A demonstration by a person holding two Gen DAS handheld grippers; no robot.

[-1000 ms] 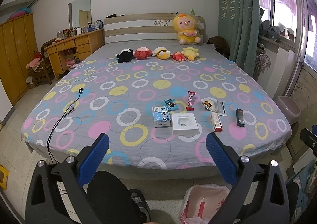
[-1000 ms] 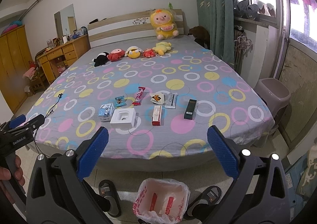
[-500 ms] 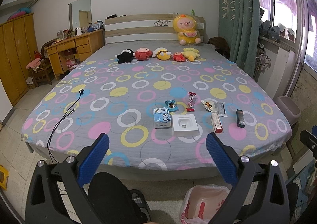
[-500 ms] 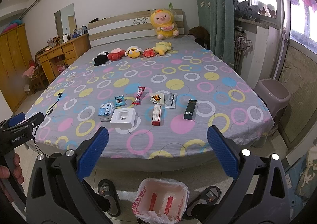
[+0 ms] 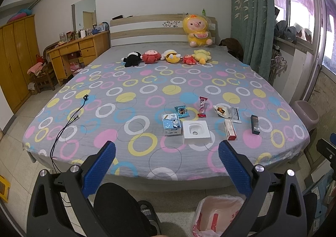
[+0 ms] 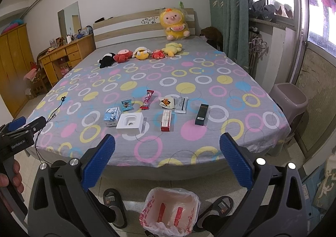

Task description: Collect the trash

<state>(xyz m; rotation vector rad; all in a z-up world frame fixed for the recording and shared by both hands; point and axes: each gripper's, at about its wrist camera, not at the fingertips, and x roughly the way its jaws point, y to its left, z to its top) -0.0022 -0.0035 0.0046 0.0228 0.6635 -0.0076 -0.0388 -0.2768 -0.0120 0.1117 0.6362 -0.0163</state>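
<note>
Trash lies on the near half of the bed [image 6: 189, 81]: a blue carton [image 6: 112, 115], a white tray box [image 6: 130, 123], a blue snack packet [image 6: 127, 104], a red candy wrapper [image 6: 148, 99], an orange-printed packet [image 6: 167, 102], a white sachet [image 6: 181, 105], a red-and-white box [image 6: 166, 120] and a dark box [image 6: 201, 114]. The same carton [image 5: 171, 124] and white tray box [image 5: 196, 132] show in the left wrist view. A bin lined with a white and red bag [image 6: 170, 211] stands on the floor by the bed's foot. Both grippers, left [image 5: 167, 166] and right [image 6: 167, 160], hang open and empty short of the bed.
Several plush toys [image 6: 140, 53] line the far half, a big yellow one [image 6: 174, 25] at the headboard. A black cable [image 5: 69, 119] trails off the bed's left side. A purple bin [image 6: 288, 100] stands at the right, a wooden desk [image 5: 78, 50] at the left. Slippered feet [image 6: 114, 205] flank the bin.
</note>
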